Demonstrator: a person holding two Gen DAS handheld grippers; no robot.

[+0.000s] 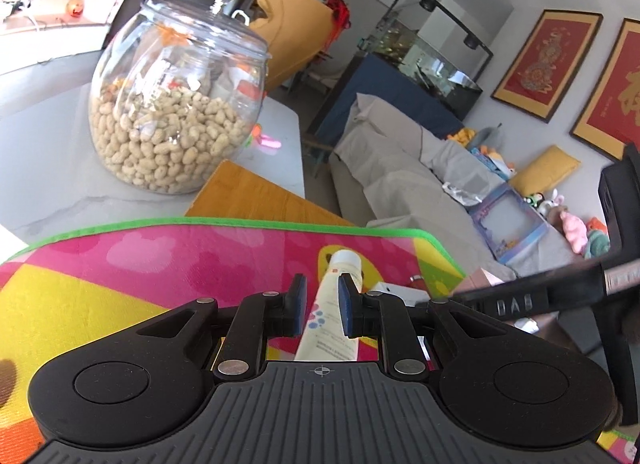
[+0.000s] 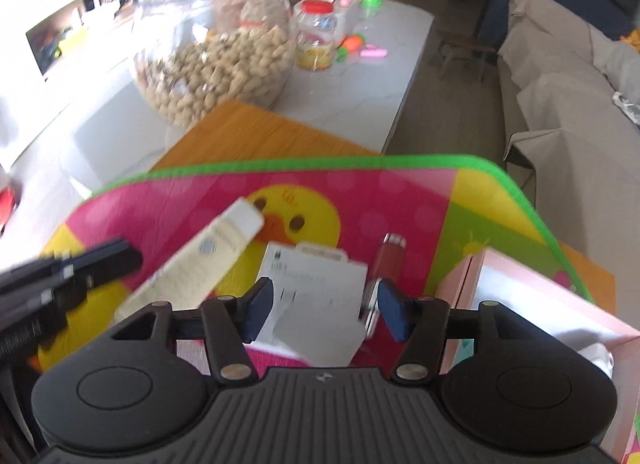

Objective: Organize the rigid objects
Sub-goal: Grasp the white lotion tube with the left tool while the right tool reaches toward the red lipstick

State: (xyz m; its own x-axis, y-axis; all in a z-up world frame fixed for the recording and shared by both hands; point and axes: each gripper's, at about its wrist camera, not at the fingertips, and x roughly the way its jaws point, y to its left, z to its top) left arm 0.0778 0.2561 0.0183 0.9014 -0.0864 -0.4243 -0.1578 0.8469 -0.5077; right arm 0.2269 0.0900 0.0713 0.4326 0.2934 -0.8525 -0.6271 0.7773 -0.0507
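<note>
A cream tube (image 1: 342, 296) with small illegible print is clamped in the left gripper (image 1: 322, 304) over the colourful duck mat (image 2: 400, 191), a white card box (image 2: 316, 296), print blurred, is straddled unpinched by the half-open right gripper (image 2: 324, 304) beside a red tube (image 2: 386, 260), and a peanut jar (image 1: 172, 103) is seen beyond.

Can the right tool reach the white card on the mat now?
Probably yes: the right tool hangs open over the white card, nothing covering it. The red tube lies close beside it.
</note>
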